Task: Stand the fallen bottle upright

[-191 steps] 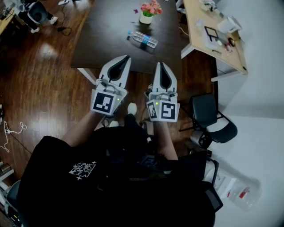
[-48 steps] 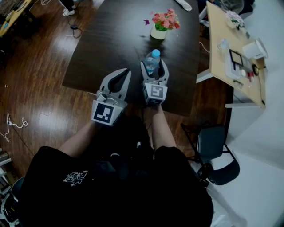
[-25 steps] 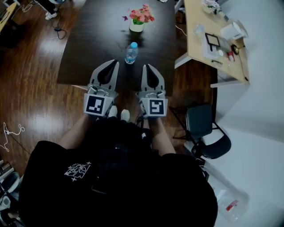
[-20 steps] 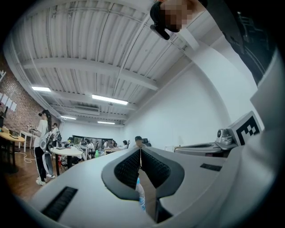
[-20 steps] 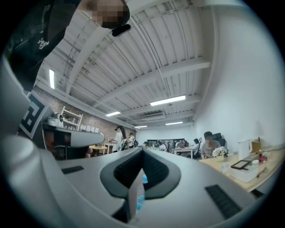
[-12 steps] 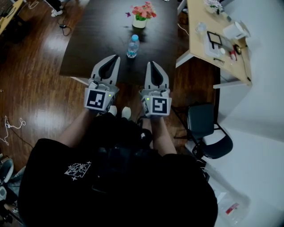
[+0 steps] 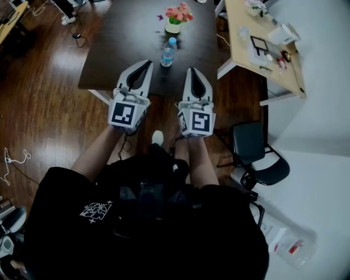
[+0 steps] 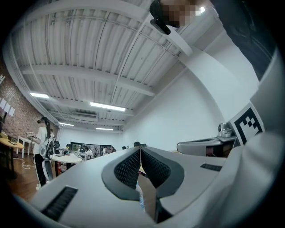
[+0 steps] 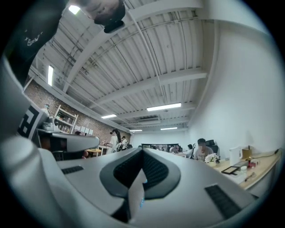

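Observation:
A clear water bottle (image 7: 168,52) with a blue cap and blue label stands upright on the dark table (image 7: 120,49), just in front of a flower pot. My left gripper (image 7: 149,63) hangs over the table's near edge, left of the bottle, its jaws together and empty. The right gripper (image 7: 193,70) is held beside it, a little nearer me, jaws also closed with nothing in them. Both sit apart from the bottle. In the left gripper view (image 8: 140,149) and the right gripper view (image 9: 142,151) the jaw tips meet, and a sliver of the bottle shows through the gap lower down.
A white pot of pink flowers (image 7: 175,16) sits behind the bottle. A light wooden desk (image 7: 257,60) with small items stands at the right. A black chair (image 7: 252,147) is on the floor at my right. Wooden floor (image 7: 44,98) spreads to the left.
The bottle, held upright by the right gripper earlier, now stands free on the table. Both grippers have drawn back toward me and risen slightly.

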The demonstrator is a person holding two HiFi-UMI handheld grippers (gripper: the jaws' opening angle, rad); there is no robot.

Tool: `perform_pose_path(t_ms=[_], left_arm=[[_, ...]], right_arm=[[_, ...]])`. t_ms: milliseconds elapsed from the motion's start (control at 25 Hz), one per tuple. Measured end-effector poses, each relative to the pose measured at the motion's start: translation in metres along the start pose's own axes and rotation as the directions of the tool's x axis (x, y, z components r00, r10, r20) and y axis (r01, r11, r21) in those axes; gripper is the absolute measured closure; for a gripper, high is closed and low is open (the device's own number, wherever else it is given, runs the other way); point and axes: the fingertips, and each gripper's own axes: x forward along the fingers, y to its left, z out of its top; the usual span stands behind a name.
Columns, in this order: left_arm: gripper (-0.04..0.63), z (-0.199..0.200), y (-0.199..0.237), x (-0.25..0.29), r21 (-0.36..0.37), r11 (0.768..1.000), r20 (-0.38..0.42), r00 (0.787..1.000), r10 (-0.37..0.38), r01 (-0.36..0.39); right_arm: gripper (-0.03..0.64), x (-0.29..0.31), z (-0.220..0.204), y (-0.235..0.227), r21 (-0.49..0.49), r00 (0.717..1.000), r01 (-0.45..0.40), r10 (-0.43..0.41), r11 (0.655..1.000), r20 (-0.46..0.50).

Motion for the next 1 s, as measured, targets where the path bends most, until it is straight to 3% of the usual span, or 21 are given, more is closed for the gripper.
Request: perform_pose_path(t_ms=[440,680,1000], left_arm=[[0.598,0.027,-0.003,-0.155,-0.017,0.999,0.03,0.999,-0.032,0.033],[0.598,0.053,-0.026,-0.219,0.001,0.997,0.065,0.995,-0.075,0.075],[0.598,0.073,-0.049,-0.252,0.001,0.997,0.072,0.994,-0.083,0.083]], right_arm=[[0.611,-0.109,0.027,0.104,0.013,0.998,0.062,-0.062,0.998,0.012],[0.609,-0.163,0.047,0.154,-0.002,0.997,0.068,-0.068,0.998,0.03],[0.601,-0.198,0.069,0.163,0.016,0.995,0.078,-0.079,0.997,0.061]])
